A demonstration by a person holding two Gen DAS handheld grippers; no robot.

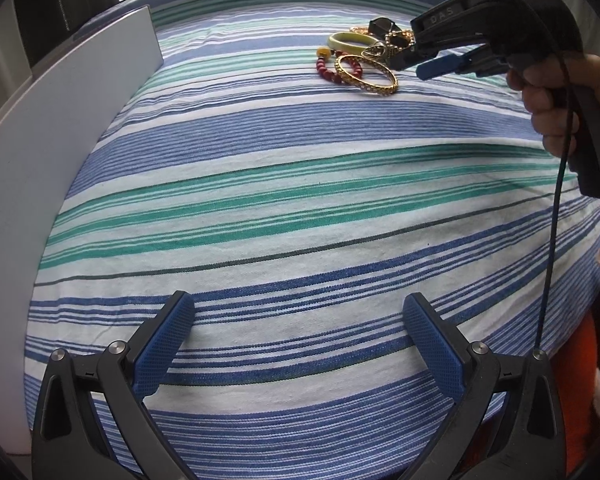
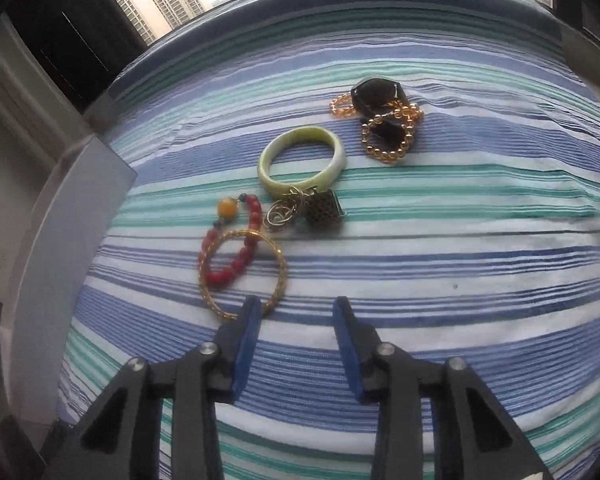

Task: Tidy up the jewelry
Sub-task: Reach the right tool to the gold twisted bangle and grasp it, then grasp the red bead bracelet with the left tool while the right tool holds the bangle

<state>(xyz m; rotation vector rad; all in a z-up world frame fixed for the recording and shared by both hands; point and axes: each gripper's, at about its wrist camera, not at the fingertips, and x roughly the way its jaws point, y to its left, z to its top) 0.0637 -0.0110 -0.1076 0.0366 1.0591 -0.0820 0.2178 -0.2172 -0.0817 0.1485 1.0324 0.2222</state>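
Progress: at or near the start, by my judgement. All jewelry lies in one loose cluster on the striped cloth (image 2: 420, 248); nothing appears sorted or set apart.

Landmark taken: the pale green bangle (image 2: 302, 160), flat on the cloth.
- Just nearer the camera than the bangle, touching its rim: a tangle of thin gold rings (image 2: 282, 214) and a small dark mesh-faced piece (image 2: 323, 212).
- Nearer again and to the left: a red bead bracelet (image 2: 230, 252) with a yellow bead, overlapped by a gold bangle (image 2: 244, 276).
- Beyond the bangle, to the right, apart from it: a gold bead chain (image 2: 388, 132) lying with dark faceted stones (image 2: 374, 94).

Right gripper (image 2: 296, 304): jaws partly spread, holding nothing, its left finger just at the gold bangle's near edge. Contact cannot be confirmed.

Left gripper (image 1: 298, 308): jaws spread wide, empty, well apart from the cluster over bare cloth.

A white panel (image 1: 60, 152) stands left of the bangle; purpose unclear. Every piece remains to be handled.
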